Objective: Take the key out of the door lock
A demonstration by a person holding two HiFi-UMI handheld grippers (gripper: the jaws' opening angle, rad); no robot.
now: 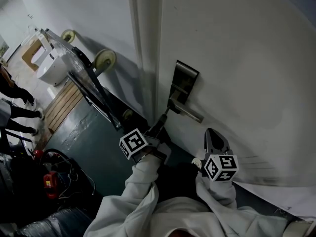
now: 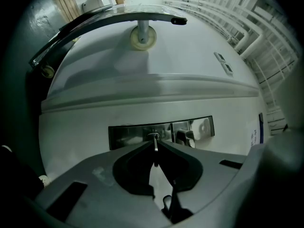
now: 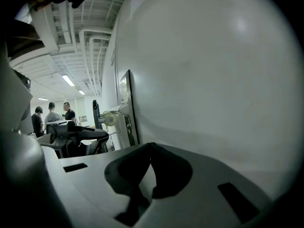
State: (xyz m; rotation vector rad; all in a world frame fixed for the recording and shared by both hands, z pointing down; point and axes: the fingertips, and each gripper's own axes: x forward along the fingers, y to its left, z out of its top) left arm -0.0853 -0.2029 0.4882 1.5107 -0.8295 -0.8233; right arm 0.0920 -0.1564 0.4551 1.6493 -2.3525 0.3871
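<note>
1. The person's white sleeves point(image 1: 148, 191) reach toward the door point(image 1: 237, 58), one gripper in each hand.
2. The right gripper point(image 3: 151, 146) has its jaws pressed together with nothing between them. It hangs close to the door face, right of the lever handle point(image 2: 186, 137) and apart from it.
3. The left gripper point(image 2: 155, 148) is clenched on the key point(image 2: 154, 144), gripping it edge-on between the jaw tips.
4. The key's far end meets the metal lock plate point(image 2: 142, 136), just beside the lever handle and near the door's latch edge.
5. Past that edge, a wheeled trolley point(image 1: 86, 78) rests against the white wall.
6. Farthest off, people point(image 3: 51, 115) stand under ceiling lights.
</note>
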